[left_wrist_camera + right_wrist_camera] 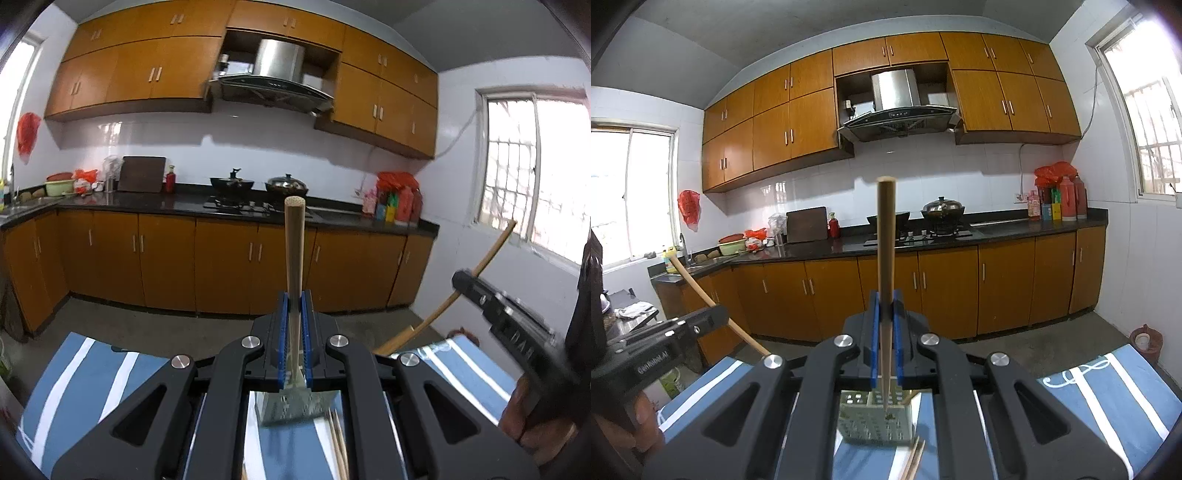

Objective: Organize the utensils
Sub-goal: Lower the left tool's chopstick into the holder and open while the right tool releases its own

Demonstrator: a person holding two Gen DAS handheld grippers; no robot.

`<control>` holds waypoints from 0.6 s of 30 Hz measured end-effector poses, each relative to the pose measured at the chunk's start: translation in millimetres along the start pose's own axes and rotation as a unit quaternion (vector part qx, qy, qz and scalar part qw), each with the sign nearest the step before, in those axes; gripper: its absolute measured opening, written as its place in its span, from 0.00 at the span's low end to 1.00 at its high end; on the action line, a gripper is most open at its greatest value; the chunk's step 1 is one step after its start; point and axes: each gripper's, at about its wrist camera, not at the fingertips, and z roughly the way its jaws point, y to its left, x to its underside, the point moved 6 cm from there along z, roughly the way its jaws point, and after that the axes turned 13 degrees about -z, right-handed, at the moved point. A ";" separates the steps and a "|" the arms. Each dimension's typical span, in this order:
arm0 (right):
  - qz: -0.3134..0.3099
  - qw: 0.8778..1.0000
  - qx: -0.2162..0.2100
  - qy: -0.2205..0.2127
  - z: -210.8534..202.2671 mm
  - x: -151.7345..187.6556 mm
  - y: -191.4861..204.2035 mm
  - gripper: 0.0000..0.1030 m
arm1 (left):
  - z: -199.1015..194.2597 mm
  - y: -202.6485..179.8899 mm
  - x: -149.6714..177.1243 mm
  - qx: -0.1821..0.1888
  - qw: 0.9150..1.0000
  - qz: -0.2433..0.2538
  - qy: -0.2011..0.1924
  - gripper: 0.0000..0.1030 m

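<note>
1. Left gripper (pixel 294 302) level, facing the counter (pixel 184 203); blue pads clamped on a wooden-handled utensil (pixel 294 236), upright.
2. Right gripper (pixel 885 302) likewise clamps a wooden stick (pixel 886 240), upright.
3. Perforated holder (pixel 875 421) sits below both, on the striped cloth (pixel 1108 398).

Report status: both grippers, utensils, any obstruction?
Left gripper shut on wooden-handled utensil. Right gripper shut on chopstick. Perforated metal holder below on striped cloth. Nothing blocking.
</note>
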 end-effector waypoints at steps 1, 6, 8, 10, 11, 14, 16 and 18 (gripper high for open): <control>0.002 1.000 -0.001 -0.001 6.2 0.5 0.0 0.08 | 3.8 0.3 -1.0 -0.003 1.000 -0.002 -0.003 0.07; 0.008 1.000 0.002 0.002 36.4 5.8 0.4 0.08 | 23.7 3.6 8.7 -0.013 1.000 -0.002 0.008 0.07; 0.008 1.000 0.001 0.005 49.4 11.5 -0.3 0.08 | 30.2 5.8 15.2 -0.016 1.000 -0.001 0.016 0.07; 0.007 1.000 0.000 0.016 60.0 20.2 0.7 0.08 | 34.6 8.8 21.2 -0.016 1.000 -0.003 0.026 0.07; 0.008 1.000 -0.001 0.023 65.5 25.3 1.8 0.08 | 35.6 9.4 23.1 -0.016 0.999 -0.003 0.029 0.07; 0.012 0.999 -0.004 0.042 75.8 36.8 3.4 0.08 | 41.1 10.4 27.8 -0.014 0.999 -0.001 0.039 0.07; 0.017 0.999 -0.006 0.049 78.0 41.8 2.4 0.10 | 41.9 9.3 29.9 -0.010 0.999 -0.003 0.045 0.07; 0.023 0.999 -0.005 0.046 74.9 42.1 2.5 0.21 | 40.2 7.9 29.1 -0.008 0.999 -0.005 0.042 0.09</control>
